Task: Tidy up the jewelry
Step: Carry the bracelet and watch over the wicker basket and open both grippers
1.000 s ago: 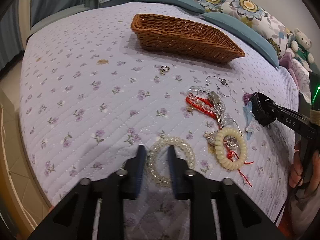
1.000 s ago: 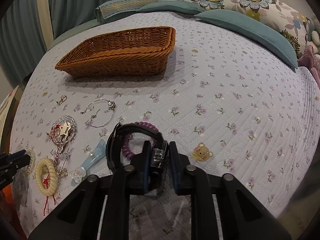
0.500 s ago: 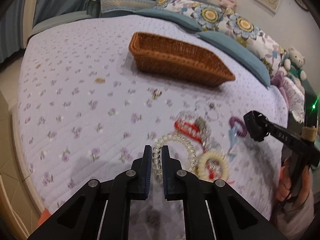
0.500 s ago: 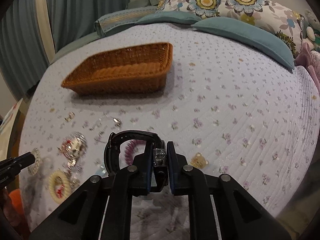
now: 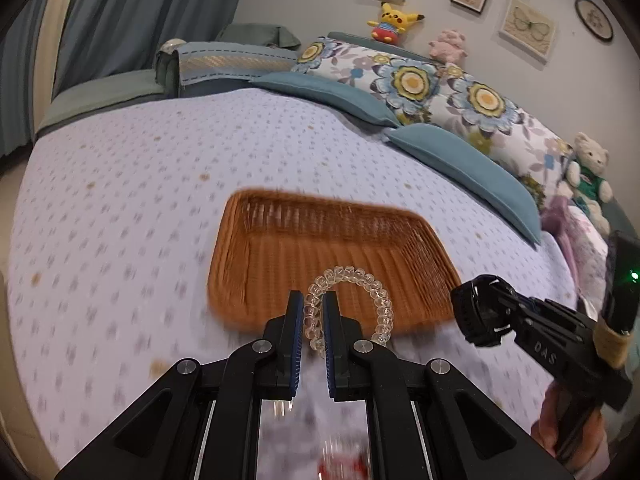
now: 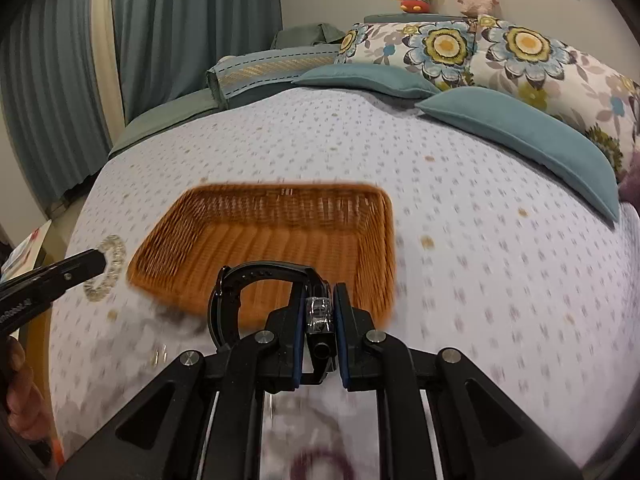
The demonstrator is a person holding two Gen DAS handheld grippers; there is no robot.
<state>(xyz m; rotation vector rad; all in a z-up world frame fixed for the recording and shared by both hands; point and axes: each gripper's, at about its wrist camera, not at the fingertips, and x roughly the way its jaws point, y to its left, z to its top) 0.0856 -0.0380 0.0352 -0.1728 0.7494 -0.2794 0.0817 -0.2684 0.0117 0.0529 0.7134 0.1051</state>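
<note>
So far your wicker basket (image 5: pixel 332 256) looks bare inside in both wrist views, which suggests nothing has been sorted into it yet. On its left side, your left gripper (image 5: pixel 312 320) is nearly closed, its pads pinching one side of the clear coiled bracelet (image 5: pixel 352 300), and that ring hangs in the air just over the basket's near edge. To the basket's right in the same view, your right gripper (image 6: pixel 318 312) is also closed down, clamped on the case of the black watch (image 6: pixel 256 292), whose strap loops out to the left over the near rim. Both pieces therefore sit lifted off the quilted bedspread (image 5: pixel 120 200) and right at the basket, neither one dropped in. I'd judge you are at the delivery step for this first pair: carry each a little further past the near wall, then let go. On the bedspread below the basket's near side the views are badly blurred; you can make out a small ring-like glint and something purple, so more jewelry seems to be waiting, though I cannot tell how much.
</note>
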